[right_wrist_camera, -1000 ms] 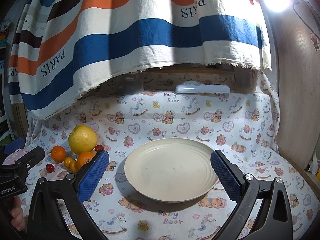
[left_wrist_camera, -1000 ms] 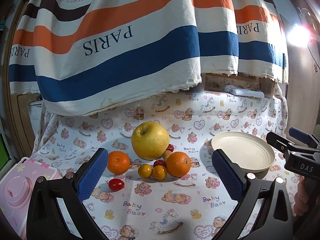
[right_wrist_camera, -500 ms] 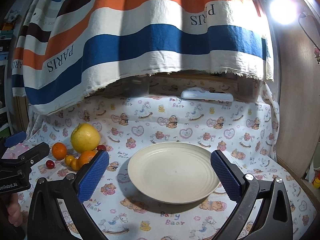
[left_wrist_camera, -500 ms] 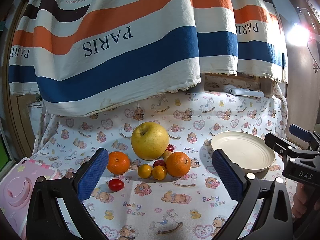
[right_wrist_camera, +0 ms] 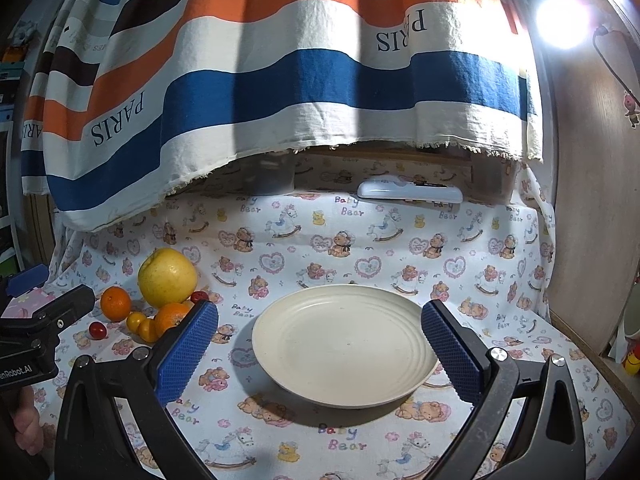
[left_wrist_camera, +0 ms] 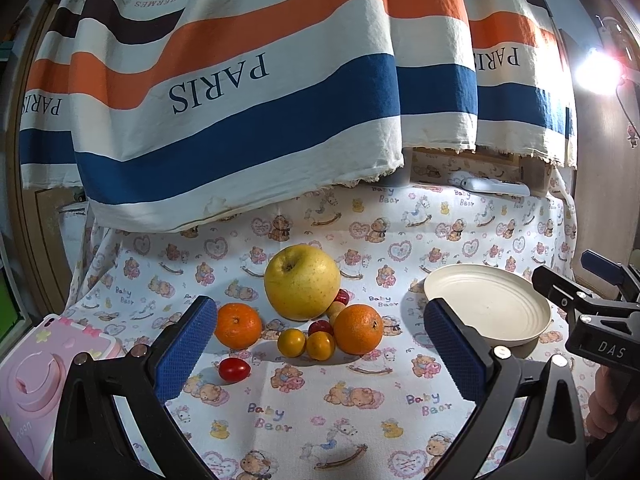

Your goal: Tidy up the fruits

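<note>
A large yellow apple (left_wrist_camera: 302,282) sits at the middle of the cloth-covered table. Around it lie two oranges (left_wrist_camera: 358,329) (left_wrist_camera: 238,325), two small yellow tomatoes (left_wrist_camera: 292,342) and red cherry tomatoes (left_wrist_camera: 234,369). My left gripper (left_wrist_camera: 320,354) hangs open just in front of this pile, holding nothing. To the right stands an empty cream plate (right_wrist_camera: 344,344). My right gripper (right_wrist_camera: 318,348) is open in front of the plate, its fingers either side of it. The same fruit pile with the apple (right_wrist_camera: 167,277) shows at the left of the right wrist view.
A striped PARIS cloth (left_wrist_camera: 248,100) hangs low over the back of the table. A pink box (left_wrist_camera: 36,364) lies at the left edge. A white remote (right_wrist_camera: 410,191) rests at the back. A wooden wall (right_wrist_camera: 592,200) closes the right side, with a bright lamp (right_wrist_camera: 562,20) above.
The right gripper has drifted slightly, so the plate sits a little lower and to the right in its view. The left gripper and the fruit have hardly moved.
</note>
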Demonstrator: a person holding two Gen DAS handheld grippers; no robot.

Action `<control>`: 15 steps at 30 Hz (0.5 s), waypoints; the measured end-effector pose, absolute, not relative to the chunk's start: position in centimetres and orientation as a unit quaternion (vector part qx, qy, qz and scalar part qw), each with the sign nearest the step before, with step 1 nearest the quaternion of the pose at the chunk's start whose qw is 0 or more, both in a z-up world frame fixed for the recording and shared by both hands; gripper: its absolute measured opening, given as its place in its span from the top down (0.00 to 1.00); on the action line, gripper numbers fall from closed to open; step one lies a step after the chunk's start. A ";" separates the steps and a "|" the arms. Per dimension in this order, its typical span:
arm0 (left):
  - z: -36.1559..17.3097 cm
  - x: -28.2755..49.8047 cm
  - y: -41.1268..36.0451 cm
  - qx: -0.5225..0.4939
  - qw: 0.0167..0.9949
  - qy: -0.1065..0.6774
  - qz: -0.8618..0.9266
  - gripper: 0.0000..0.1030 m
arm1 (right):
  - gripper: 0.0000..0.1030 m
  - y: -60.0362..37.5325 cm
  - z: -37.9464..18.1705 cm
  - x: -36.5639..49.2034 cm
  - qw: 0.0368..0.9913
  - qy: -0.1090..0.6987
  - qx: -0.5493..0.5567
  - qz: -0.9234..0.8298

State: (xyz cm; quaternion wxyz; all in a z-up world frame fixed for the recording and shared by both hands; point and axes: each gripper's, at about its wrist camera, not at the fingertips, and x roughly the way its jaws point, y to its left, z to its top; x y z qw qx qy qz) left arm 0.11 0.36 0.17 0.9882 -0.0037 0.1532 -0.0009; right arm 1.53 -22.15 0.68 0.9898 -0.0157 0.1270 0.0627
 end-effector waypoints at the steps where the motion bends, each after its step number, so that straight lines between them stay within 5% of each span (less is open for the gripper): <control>1: 0.2 0.1 0.4 -0.004 0.988 0.153 -0.001 0.00 | 0.01 -22.1 0.7 1.5 0.990 0.127 -0.015 0.062; 15: 0.2 0.0 0.5 -0.007 0.989 0.150 0.005 0.00 | 0.01 -22.4 0.7 1.3 0.990 0.126 -0.014 0.055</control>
